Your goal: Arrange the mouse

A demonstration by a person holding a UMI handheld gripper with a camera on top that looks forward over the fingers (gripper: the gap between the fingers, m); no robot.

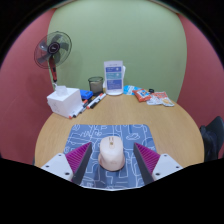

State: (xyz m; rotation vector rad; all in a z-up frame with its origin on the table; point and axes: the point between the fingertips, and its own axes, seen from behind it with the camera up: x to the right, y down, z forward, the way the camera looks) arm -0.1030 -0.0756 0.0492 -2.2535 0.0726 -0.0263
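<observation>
A pale pink-white mouse (111, 151) lies on a blue patterned mouse mat (108, 135) on the round wooden table (170, 125). It lies between my gripper's (111, 163) two fingers, with a gap on each side. The purple pads (80, 158) stand wide apart left and right of the mouse. The fingers are open and the mouse rests on the mat.
At the table's back stand a white tissue box (63, 101), a black mesh pen cup (96, 85), a white and blue box (114, 76), pens (91, 101) and papers with small items (153, 97). A black fan (53, 50) stands at the back left.
</observation>
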